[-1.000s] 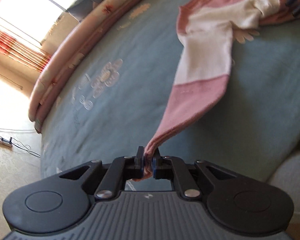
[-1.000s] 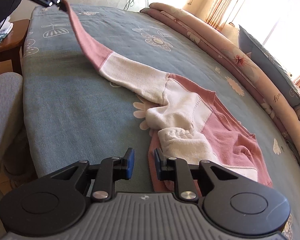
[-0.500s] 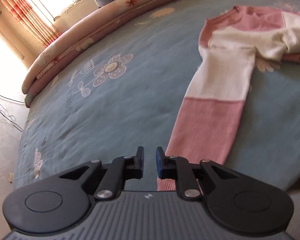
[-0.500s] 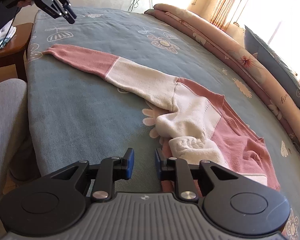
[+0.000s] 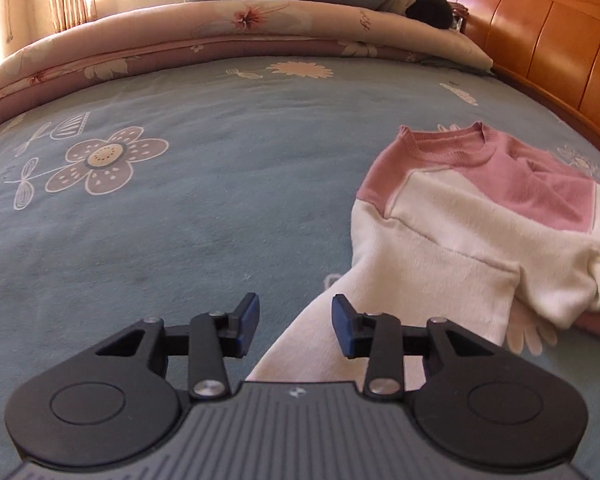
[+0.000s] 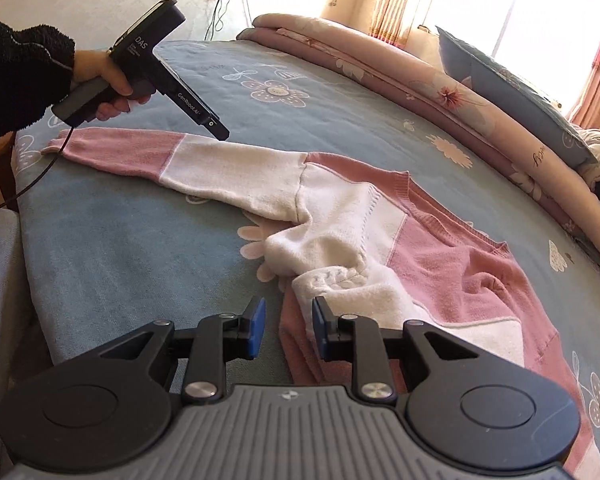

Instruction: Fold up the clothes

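A fuzzy pink-and-white sweater [image 6: 340, 216] sprawls near the bed's [image 5: 220, 200] edge, a rolled quilt [image 5: 220, 28] at the far edge. The left gripper [image 5: 295, 322] and the right gripper [image 6: 287, 322] are both opening, empty.

We see a soft knitted sweater [image 6: 340, 216], its white parts fluffy, its pink parts a finer knit with a ribbed collar [image 5: 452, 152]. It lies on a blue bedspread [image 5: 220, 200] of matt, slightly napped cloth with printed flowers. The folded quilt [image 5: 220, 36] looks smooth and faintly silky. The headboard [image 5: 560, 40] is glossy varnished wood. Both grippers, left [image 5: 295, 326] and right [image 6: 288, 326], are matt black plastic with shiny metal pivot pins, ribbed grey housings and blue rubbery pads [image 6: 257, 326]. A sleeve [image 6: 16, 76] is black fleece.
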The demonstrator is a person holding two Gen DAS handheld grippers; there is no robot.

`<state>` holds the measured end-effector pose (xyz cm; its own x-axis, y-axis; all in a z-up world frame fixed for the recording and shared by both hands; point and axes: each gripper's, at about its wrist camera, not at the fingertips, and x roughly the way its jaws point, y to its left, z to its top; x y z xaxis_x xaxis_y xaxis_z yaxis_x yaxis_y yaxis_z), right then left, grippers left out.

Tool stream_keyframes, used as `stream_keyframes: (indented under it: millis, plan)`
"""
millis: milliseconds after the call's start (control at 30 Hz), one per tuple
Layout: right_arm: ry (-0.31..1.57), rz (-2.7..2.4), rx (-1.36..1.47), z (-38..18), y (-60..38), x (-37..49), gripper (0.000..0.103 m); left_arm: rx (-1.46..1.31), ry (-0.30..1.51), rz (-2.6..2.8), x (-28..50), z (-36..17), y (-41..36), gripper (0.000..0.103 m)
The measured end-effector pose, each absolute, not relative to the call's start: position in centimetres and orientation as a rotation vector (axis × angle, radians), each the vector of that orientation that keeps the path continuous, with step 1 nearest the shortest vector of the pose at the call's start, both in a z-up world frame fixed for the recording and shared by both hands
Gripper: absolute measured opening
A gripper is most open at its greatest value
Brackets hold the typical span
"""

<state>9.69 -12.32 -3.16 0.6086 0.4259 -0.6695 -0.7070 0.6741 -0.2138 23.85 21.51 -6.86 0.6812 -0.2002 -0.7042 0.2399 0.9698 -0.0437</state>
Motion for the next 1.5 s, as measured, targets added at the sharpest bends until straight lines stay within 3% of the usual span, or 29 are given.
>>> stream_keyframes:
  millis: [400,567,667,700,733,1200,1267,1367,1433,1500]
  plan:
    - [0.632,0.660,-0.427,-4.4,-12.2,11.2,0.031,0.164,0.818,-0.231,24.3,-8.9,18.1,0.039]
    - [0.620,0.670,-0.418,-4.5,-11.7,10.8,0.031,0.245,0.889,-0.161,24.5,-8.2,15.9,0.035]
    - [0.608,0.674,-0.419,-4.3,-11.6,10.5,0.031,0.317,0.898,-0.138,24.4,-7.9,14.7,0.021]
    - [0.604,0.672,-0.423,-4.3,-11.6,10.5,0.031,0.337,0.888,-0.117,24.3,-7.8,14.6,0.007]
    - [0.600,0.668,-0.427,-4.2,-11.7,10.4,0.032,0.357,0.877,-0.097,24.2,-7.8,14.5,0.001]
    - [0.589,0.599,-0.325,-3.3,-15.1,11.3,0.033,0.296,0.867,-0.018,25.7,-6.3,16.8,0.002]
    - [0.597,0.586,-0.289,-3.3,-16.0,11.5,0.035,0.271,0.883,-0.045,25.8,-6.8,17.0,0.007]
    - [0.606,0.575,-0.229,-3.1,-17.3,11.5,0.036,0.243,0.869,-0.081,25.7,-7.3,17.6,0.022]
    - [0.611,0.567,-0.194,-3.0,-18.2,11.5,0.036,0.220,0.872,-0.097,25.9,-7.6,18.1,0.047]
    - [0.611,0.554,-0.185,-3.1,-18.5,11.3,0.036,0.173,0.900,-0.123,26.3,-7.9,18.7,0.053]
